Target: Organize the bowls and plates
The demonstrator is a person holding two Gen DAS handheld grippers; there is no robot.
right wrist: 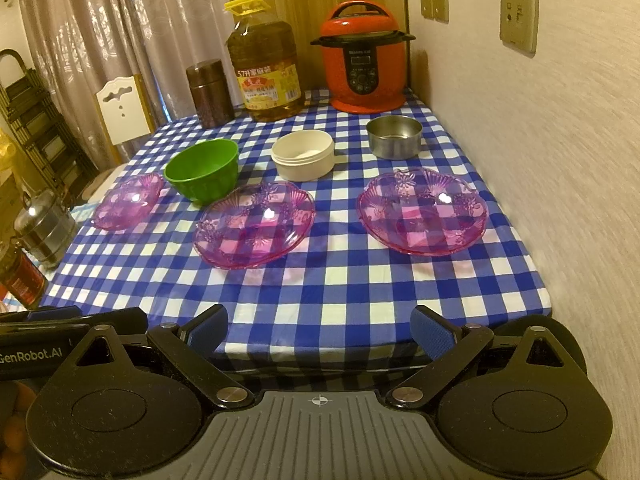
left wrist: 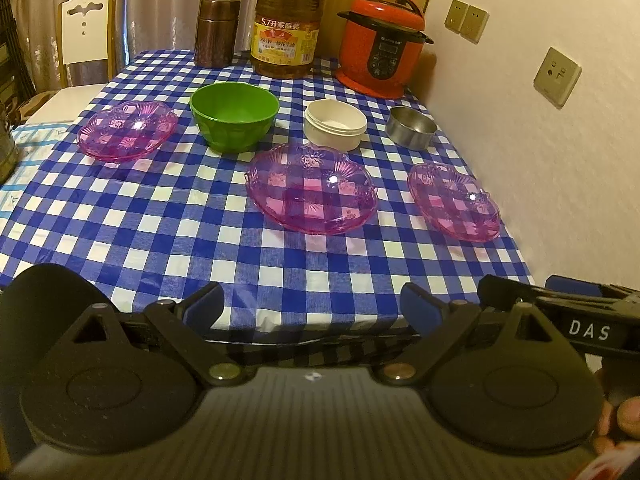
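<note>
A counter covered with a blue-and-white checked cloth (right wrist: 360, 280) stands against a pale wall. Both grippers hang at its near edge, holding nothing. The left gripper (left wrist: 310, 308) has its blue-padded fingers spread wide; the right gripper (right wrist: 320, 330) is spread the same way. Each gripper's black body fills the bottom of its own view and hides the counter's front edge.

Three transparent pink plastic plates with moulded flower patterns sit apart from one another: a left pink plate (left wrist: 127, 130) near the far left edge, a middle pink plate (left wrist: 311, 189), and a right pink plate (left wrist: 454, 201) close to the wall. Behind them, in a row, stand a green plastic bowl (left wrist: 234, 116), a round cream plastic bowl (left wrist: 335, 124) and a small stainless-steel bowl (left wrist: 411, 127). None of these touch.

At the back stand a brown cylindrical canister (left wrist: 217, 32), a large bottle of yellow cooking oil (left wrist: 288, 28) with its cap cut off in the left wrist view, and a red electric pressure cooker (left wrist: 382, 42). The oil label's small print is unreadable.

In the right wrist view, a stacked metal container (right wrist: 44, 226) sits beyond the counter's left side, partly cut off. A fingertip (left wrist: 628, 416) shows at the left wrist view's right edge.
</note>
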